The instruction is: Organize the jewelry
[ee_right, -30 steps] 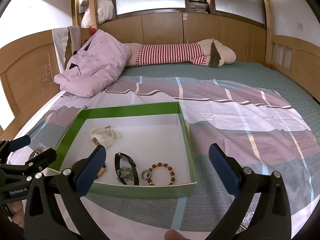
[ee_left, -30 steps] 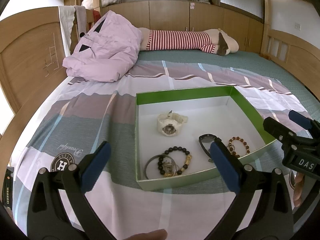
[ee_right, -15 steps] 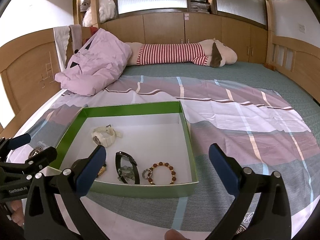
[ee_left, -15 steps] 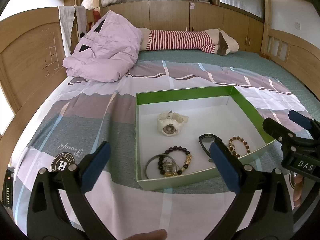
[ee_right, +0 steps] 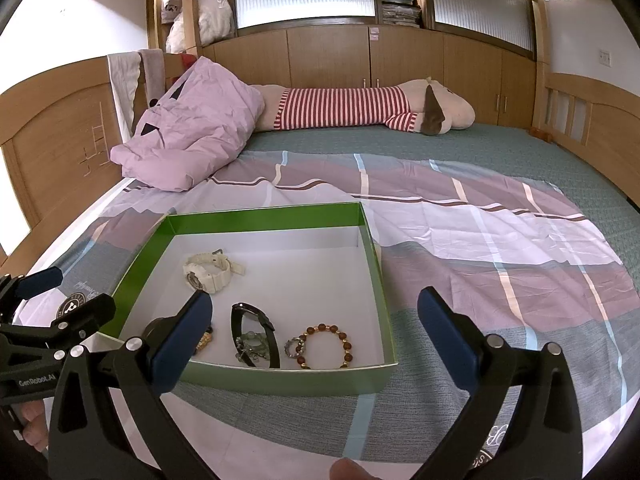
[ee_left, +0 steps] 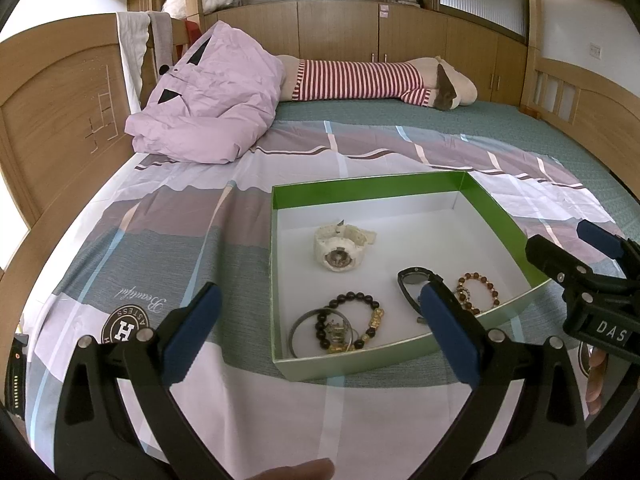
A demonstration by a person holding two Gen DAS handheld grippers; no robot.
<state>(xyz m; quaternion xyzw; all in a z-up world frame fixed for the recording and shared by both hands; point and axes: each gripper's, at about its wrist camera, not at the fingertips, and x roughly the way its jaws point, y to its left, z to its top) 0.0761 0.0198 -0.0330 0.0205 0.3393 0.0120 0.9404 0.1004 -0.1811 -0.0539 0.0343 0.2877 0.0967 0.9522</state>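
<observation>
A green box (ee_left: pixel 360 188) with a white floor lies on the bed; it also shows in the right wrist view (ee_right: pixel 264 216). Inside are a white watch (ee_left: pixel 340 246), a black bead bracelet (ee_left: pixel 352 322) with a metal bangle (ee_left: pixel 298 332), a black watch (ee_left: pixel 412 280) and a brown bead bracelet (ee_left: pixel 478 290). In the right wrist view I see the white watch (ee_right: pixel 208 272), black watch (ee_right: pixel 256 334) and brown bracelet (ee_right: pixel 326 344). My left gripper (ee_left: pixel 316 334) is open and empty in front of the box. My right gripper (ee_right: pixel 314 336) is open and empty at the box's near right.
The bed has a striped sheet (ee_right: pixel 480 240). A pink quilt (ee_left: pixel 208 100) and a striped plush toy (ee_left: pixel 360 80) lie at the far side. Wooden headboard (ee_left: pixel 52 120) at left, wooden rail (ee_right: pixel 592 120) at right, cabinets behind.
The right gripper has risen slightly, so the box sits a little lower in its view. The left gripper has barely moved. Both stay open and empty.
</observation>
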